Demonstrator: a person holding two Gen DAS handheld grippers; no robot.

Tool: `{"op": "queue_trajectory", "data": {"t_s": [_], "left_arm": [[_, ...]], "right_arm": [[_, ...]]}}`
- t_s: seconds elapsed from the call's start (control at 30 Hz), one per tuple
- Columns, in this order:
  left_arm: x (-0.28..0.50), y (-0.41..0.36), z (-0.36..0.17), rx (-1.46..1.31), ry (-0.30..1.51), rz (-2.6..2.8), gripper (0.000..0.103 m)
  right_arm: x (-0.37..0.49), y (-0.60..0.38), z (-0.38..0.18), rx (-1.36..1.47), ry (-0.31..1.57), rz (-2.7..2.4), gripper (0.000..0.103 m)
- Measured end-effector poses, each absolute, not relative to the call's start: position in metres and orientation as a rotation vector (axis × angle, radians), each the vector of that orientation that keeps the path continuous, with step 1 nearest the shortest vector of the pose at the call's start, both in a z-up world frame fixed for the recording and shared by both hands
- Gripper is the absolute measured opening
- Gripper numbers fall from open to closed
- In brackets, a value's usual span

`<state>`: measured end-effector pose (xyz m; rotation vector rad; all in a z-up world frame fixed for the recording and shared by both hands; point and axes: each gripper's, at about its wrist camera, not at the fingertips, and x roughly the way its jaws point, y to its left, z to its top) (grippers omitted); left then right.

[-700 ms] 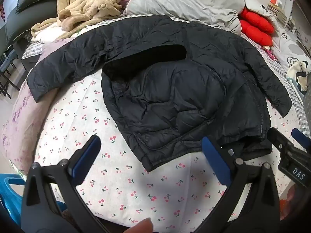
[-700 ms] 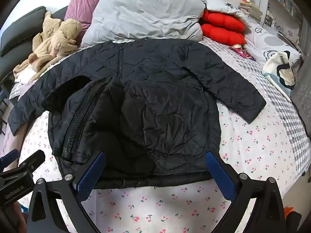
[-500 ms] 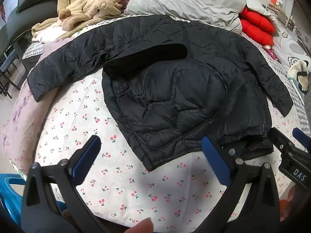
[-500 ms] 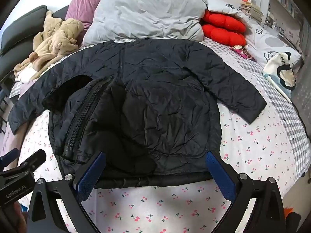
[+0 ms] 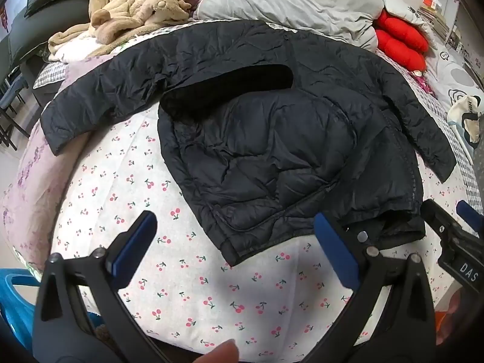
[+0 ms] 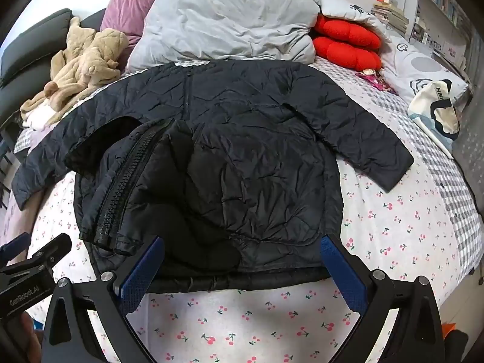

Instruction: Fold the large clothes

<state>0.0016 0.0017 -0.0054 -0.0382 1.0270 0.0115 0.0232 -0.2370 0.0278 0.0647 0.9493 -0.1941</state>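
Note:
A black quilted jacket (image 5: 272, 139) lies spread on the cherry-print bed sheet (image 5: 127, 193), its sleeves out to both sides and its left front panel folded over, the zipper (image 6: 124, 190) showing in the right wrist view. The jacket (image 6: 257, 157) fills the middle of that view. My left gripper (image 5: 236, 239) is open and empty, just short of the jacket's lower hem. My right gripper (image 6: 242, 260) is open and empty, its blue pads (image 6: 142, 272) at the hem's near edge. The right gripper also shows at the right edge of the left wrist view (image 5: 453, 230).
A grey duvet (image 6: 230, 27), red cushions (image 6: 348, 45) and a beige garment (image 6: 81, 66) lie at the head of the bed. A tote bag (image 6: 435, 112) sits at the right side. A blue plastic item (image 5: 15, 299) stands beside the bed at lower left.
Both grippers have drifted very slightly; the jacket has not moved and both stay open.

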Motion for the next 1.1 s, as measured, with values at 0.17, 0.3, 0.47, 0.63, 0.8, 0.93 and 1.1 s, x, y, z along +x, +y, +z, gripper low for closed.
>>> {"op": "queue_trajectory", "data": {"t_s": [0.17,0.3,0.47,0.63,0.8,0.93,1.1], "left_arm": [[0.001,0.003,-0.007,-0.044,1.029,0.003,0.103],[0.001,0.003,-0.009,-0.047,1.034,-0.003,0.103],[0.000,0.007,-0.009,-0.060,1.037,-0.004,0.103],[-0.001,0.009,-0.008,-0.056,1.026,0.006,0.103],[-0.002,0.016,-0.007,-0.076,1.025,0.004,0.103],[-0.003,0.019,-0.005,-0.076,1.018,0.006,0.103],[-0.003,0.023,-0.005,-0.083,1.018,0.008,0.103]], "right_arm": [[0.023,-0.239,0.028,0.071,0.952,-0.195,0.103],[0.023,-0.239,0.028,0.071,0.953,-0.195,0.103],[0.022,-0.239,0.029,0.071,0.954,-0.197,0.103],[0.022,-0.237,0.028,0.067,0.949,-0.198,0.103],[0.024,-0.237,0.028,0.069,0.947,-0.200,0.103],[0.025,-0.236,0.028,0.071,0.948,-0.201,0.103],[0.025,-0.236,0.028,0.069,0.943,-0.204,0.103]]}}
